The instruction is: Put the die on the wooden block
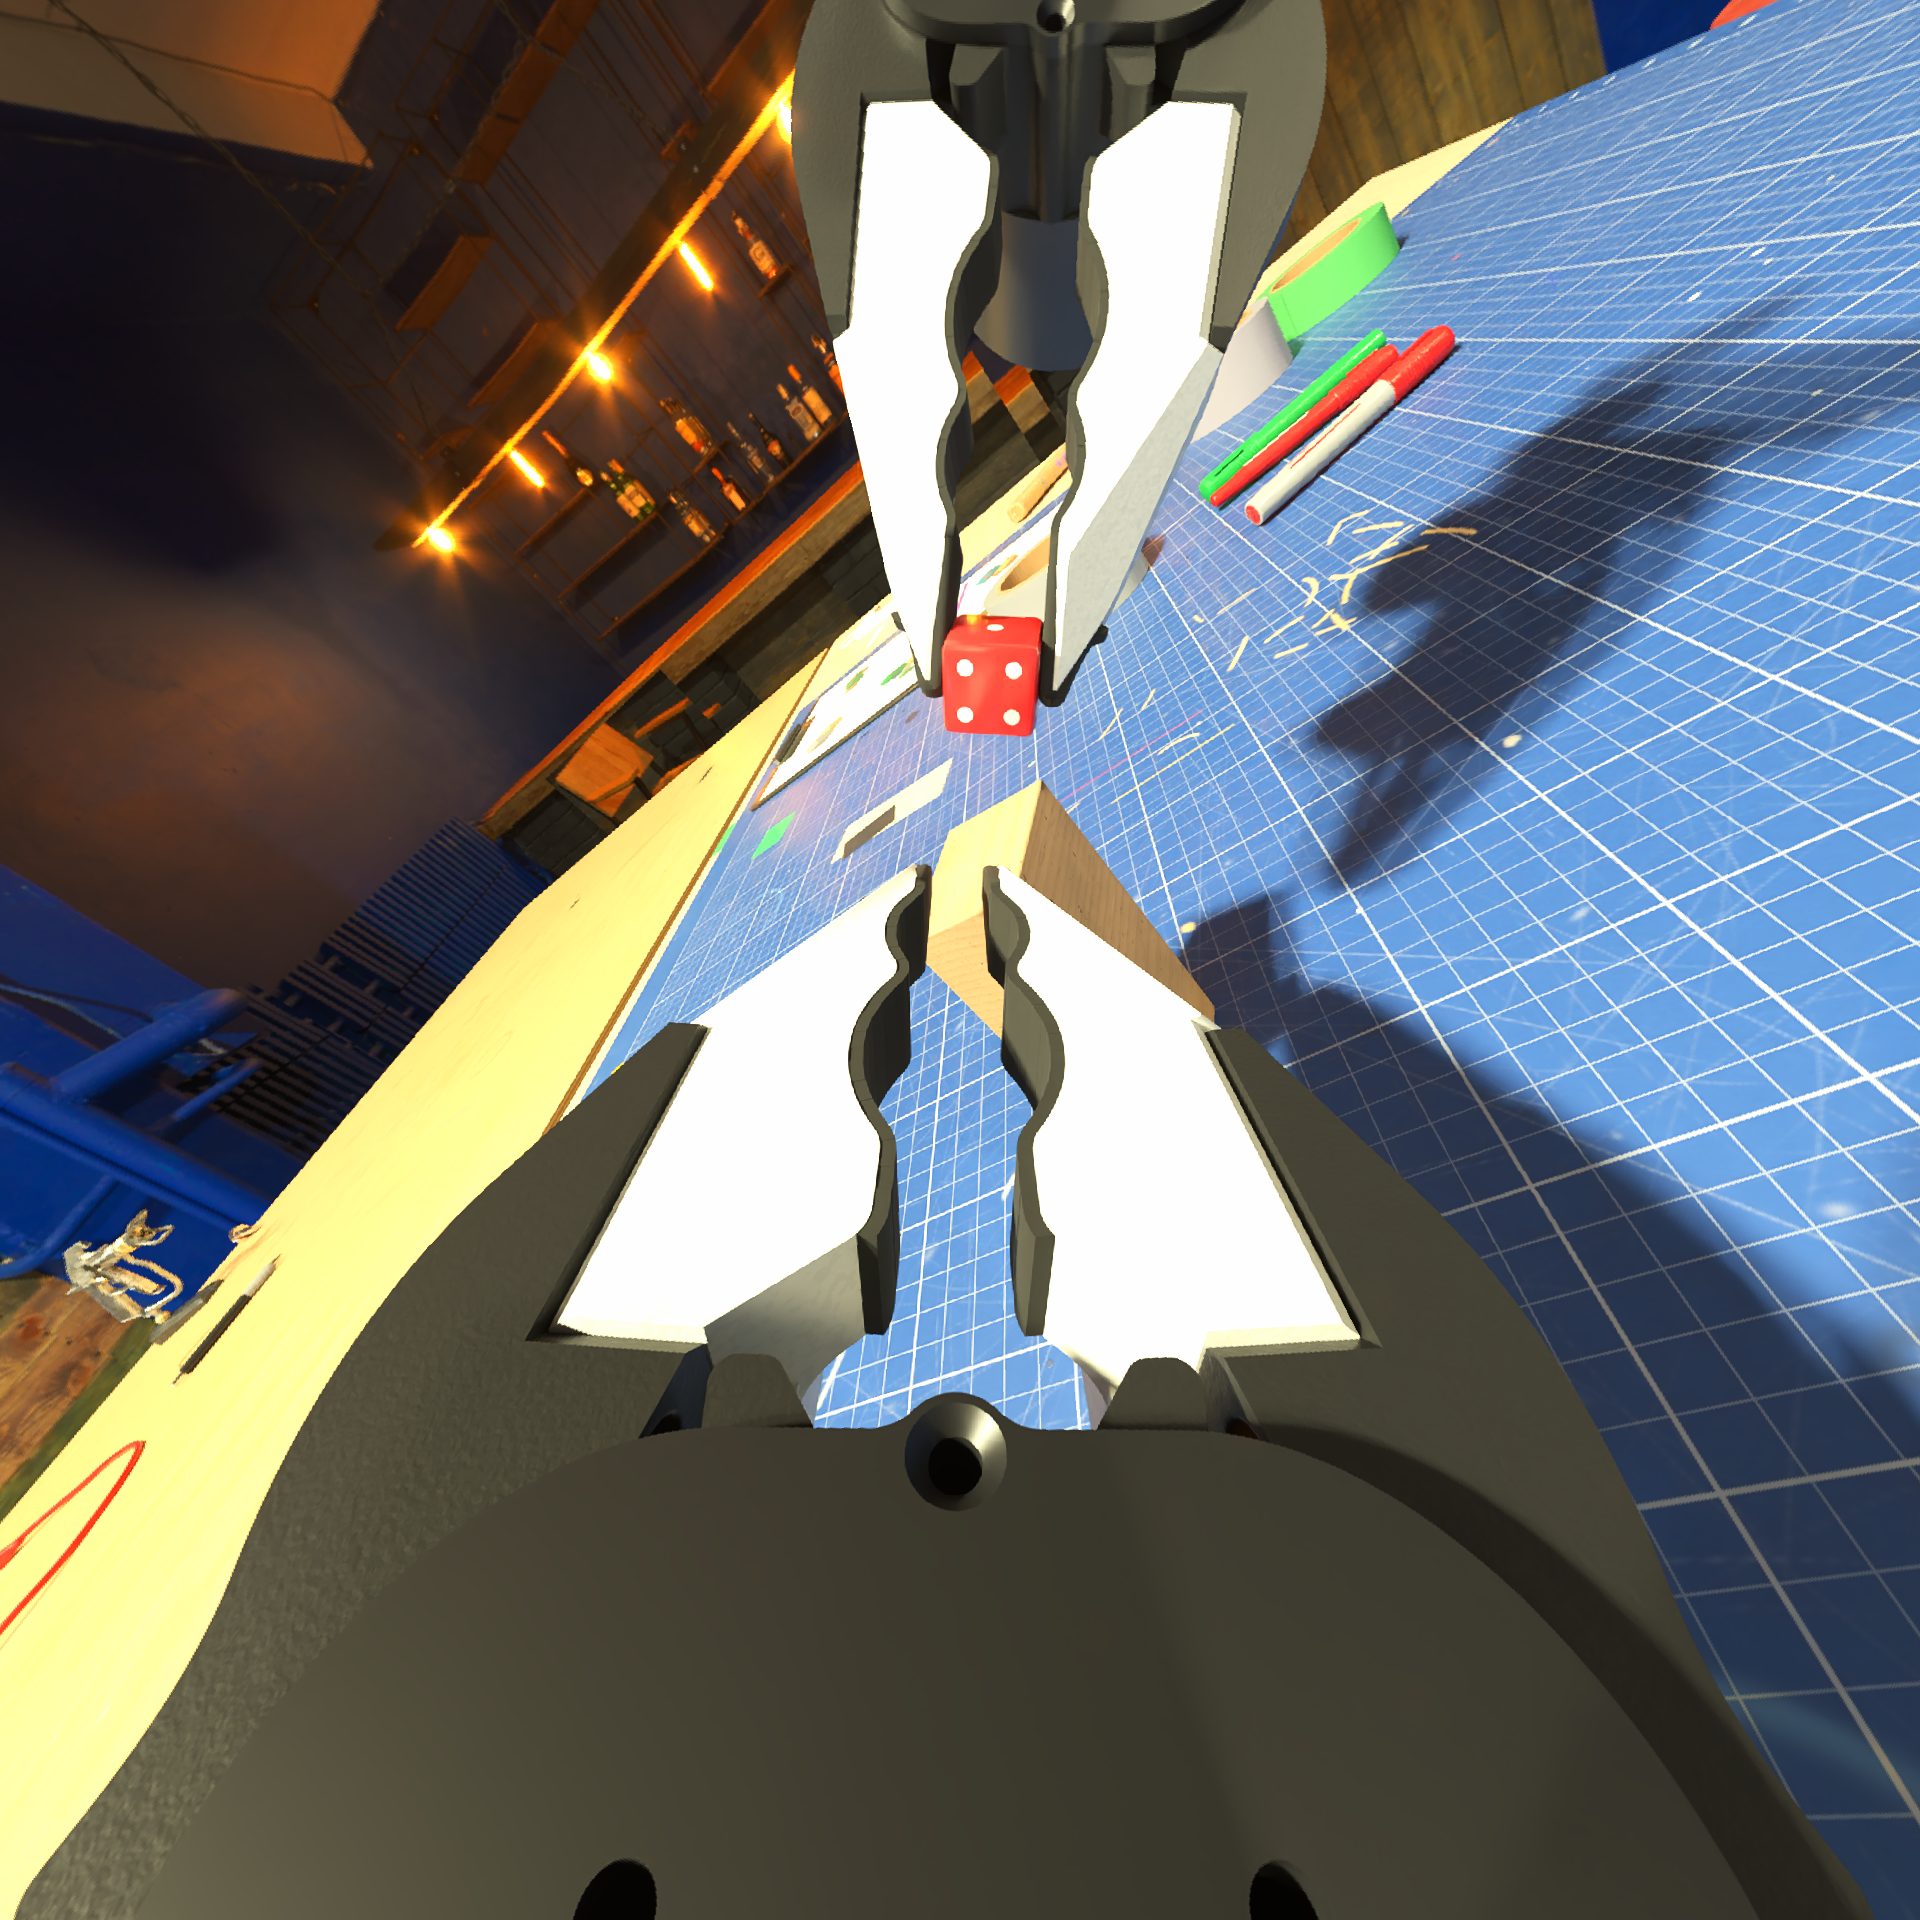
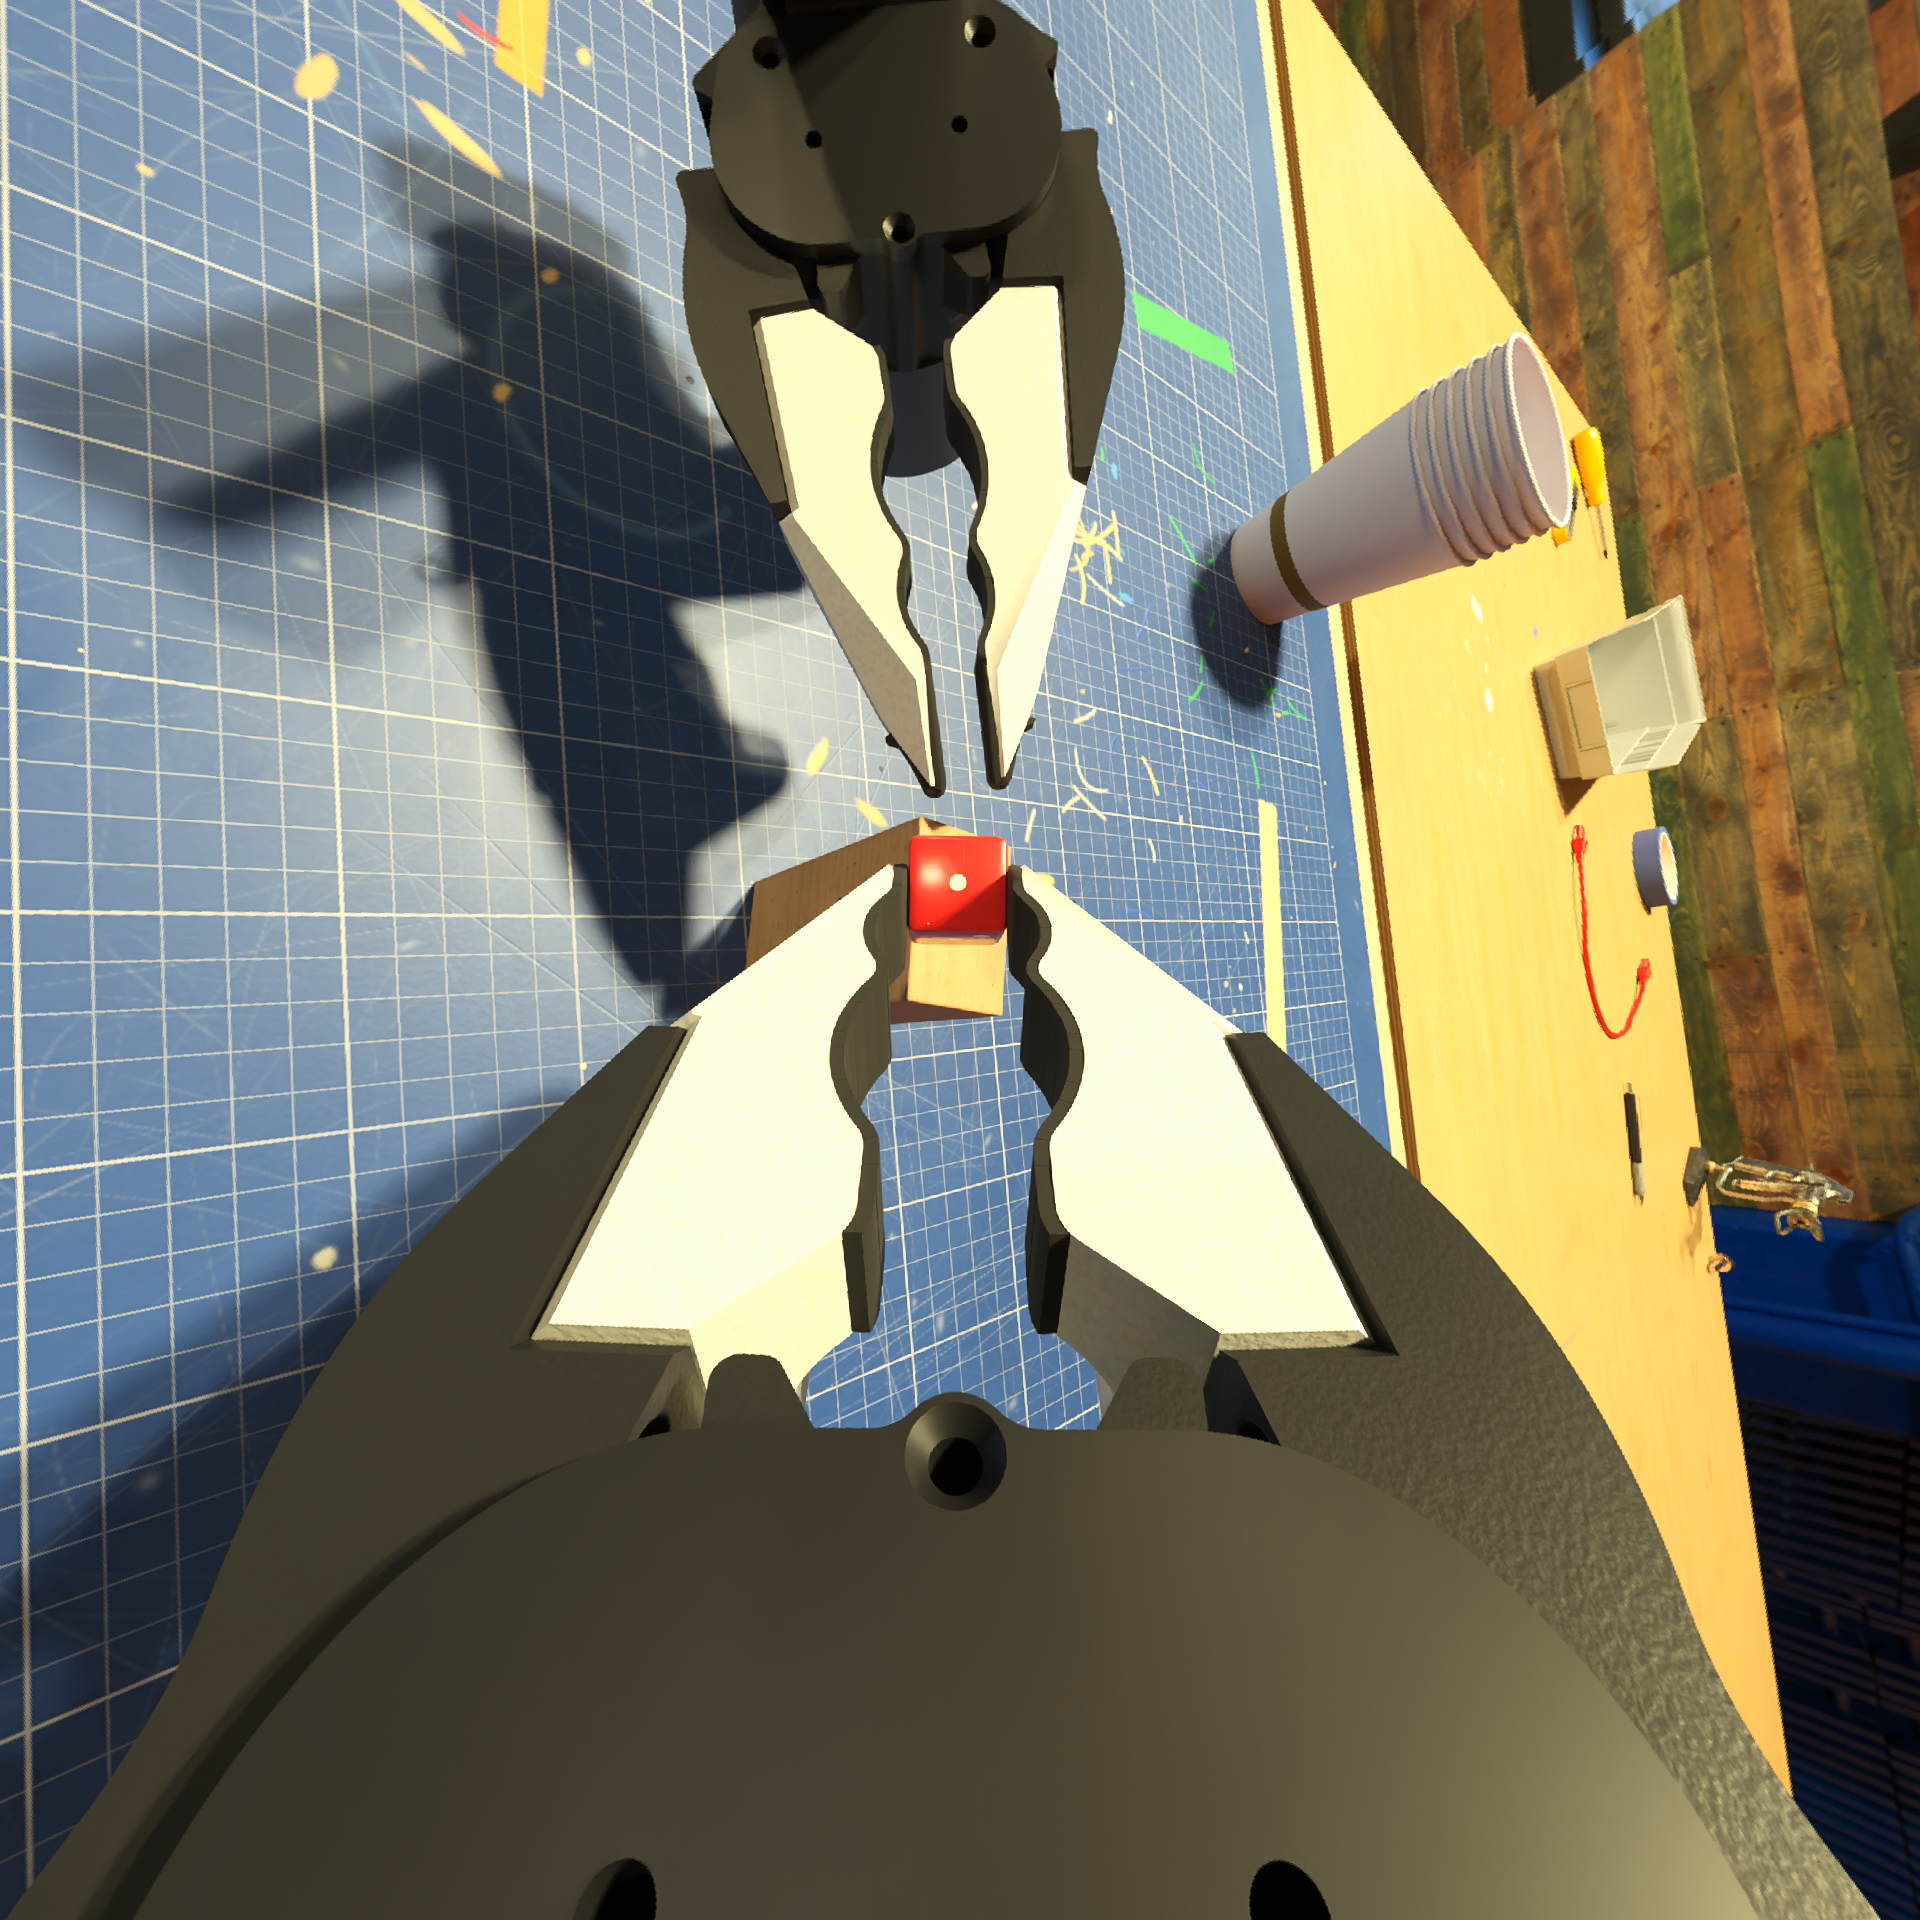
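We see the blue cutting mat (image 1: 1558,935) running to the bench's wooden edge, wooden block (image 1: 1081,914) near that edge, left gripper (image 1: 954,883) empty with jaws parted, right gripper (image 2: 954,883) clenched on the red die (image 2: 956,883), held above the block

Right hand-held gripper (image 2: 957,883) clamped on die (image 2: 957,883); left hand-held gripper (image 1: 957,883) empty, fingers slightly parted.
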